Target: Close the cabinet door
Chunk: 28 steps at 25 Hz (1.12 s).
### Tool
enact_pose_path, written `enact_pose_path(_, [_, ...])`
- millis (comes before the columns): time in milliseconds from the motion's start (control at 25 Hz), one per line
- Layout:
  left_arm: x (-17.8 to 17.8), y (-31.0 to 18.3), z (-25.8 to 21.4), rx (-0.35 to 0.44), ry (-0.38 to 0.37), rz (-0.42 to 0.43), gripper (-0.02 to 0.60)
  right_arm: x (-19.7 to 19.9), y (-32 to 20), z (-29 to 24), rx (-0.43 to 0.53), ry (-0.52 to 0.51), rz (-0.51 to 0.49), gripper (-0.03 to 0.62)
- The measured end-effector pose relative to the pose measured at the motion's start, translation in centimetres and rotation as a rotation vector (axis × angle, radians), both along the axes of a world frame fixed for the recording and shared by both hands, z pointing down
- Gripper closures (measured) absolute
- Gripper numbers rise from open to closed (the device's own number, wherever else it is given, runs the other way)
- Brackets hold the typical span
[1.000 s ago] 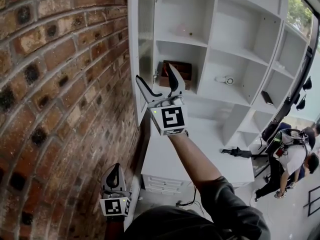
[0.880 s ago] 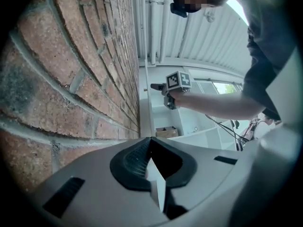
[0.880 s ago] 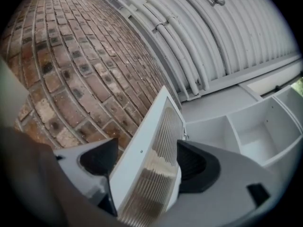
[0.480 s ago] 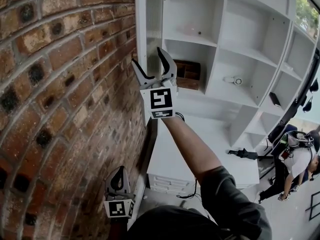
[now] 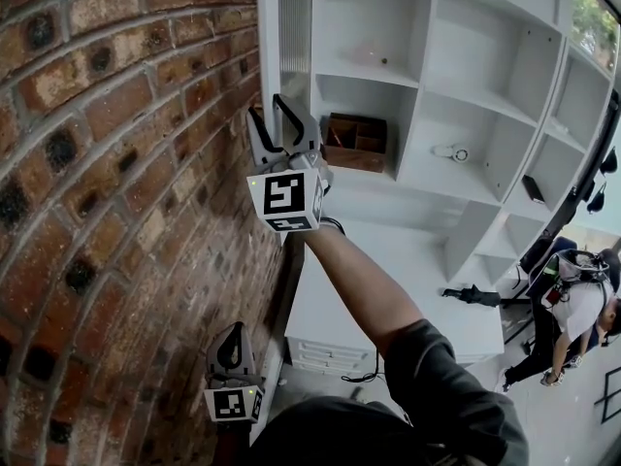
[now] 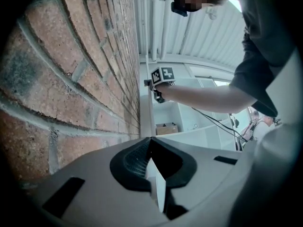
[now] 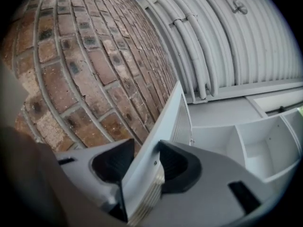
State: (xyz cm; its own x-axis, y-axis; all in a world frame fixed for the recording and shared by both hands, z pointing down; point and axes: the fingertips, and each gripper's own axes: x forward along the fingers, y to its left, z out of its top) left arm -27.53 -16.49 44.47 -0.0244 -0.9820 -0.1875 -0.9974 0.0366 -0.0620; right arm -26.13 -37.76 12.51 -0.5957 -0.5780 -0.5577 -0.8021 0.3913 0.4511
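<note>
Since the earlier frame the right gripper (image 5: 269, 108) had shifted left, away from the open shelves and onto the free edge of the cabinet door (image 5: 292, 29). Its jaws had just been closing, with that edge between them. In the right gripper view the white door panel ran straight up out from between the jaws, one pad on each face, so the jaws were clamped on the door. The door stood swung open, edge-on, with the brick wall (image 5: 116, 173) just left of the jaws and the white shelf unit (image 5: 475, 76) off to their right. A wooden box (image 5: 354, 142) sat in a compartment right of the jaws, beyond the door. The left gripper (image 6: 150, 141) hung low beside the wall, well below the right jaws. Its jaws were together with nothing between them, brick close on their left. A person (image 5: 572, 304) stood far right in the background.
</note>
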Motion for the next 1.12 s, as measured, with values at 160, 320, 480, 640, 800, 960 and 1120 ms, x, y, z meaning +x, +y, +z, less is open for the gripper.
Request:
enact_pose_path(160, [0.4, -0.3, -0.1, -0.001, -0.001, 0.012, 0.580, 0.3, -0.1, 0.1, -0.013, -0.010, 0.000, 0.428])
enact_pose_path(320, [0.8, -0.7, 0.1, -0.009, 0.003, 0.024, 0.580, 1.3, -0.1, 0.2, -0.036, -0.014, -0.003, 0.433])
enact_pose_path(480, [1.9, -1.3, 0.2, -0.008, 0.002, 0.055, 0.580, 2.5, -0.1, 0.1, -0.033, -0.033, -0.028, 0.441])
enact_pose_path(640, [2.9, -2.1, 0.4, -0.009, 0.000, 0.089, 0.580, 4.1, -0.2, 0.2, -0.042, -0.042, -0.033, 0.448])
enact_pose_path(800, [3.8, -2.9, 0.4, -0.010, 0.002, 0.119, 0.580, 6.1, -0.5, 0.3, -0.047, -0.049, -0.027, 0.454])
enact_pose_path(960, [5.0, -3.8, 0.4, -0.011, 0.000, 0.152, 0.580, 8.5, -1.0, 0.3, -0.055, -0.067, -0.020, 0.464])
enact_pose_path(1120, [6.4, -4.8, 0.5, -0.014, -0.003, 0.191, 0.580, 10.9, -1.7, 0.3, -0.065, -0.080, -0.007, 0.470])
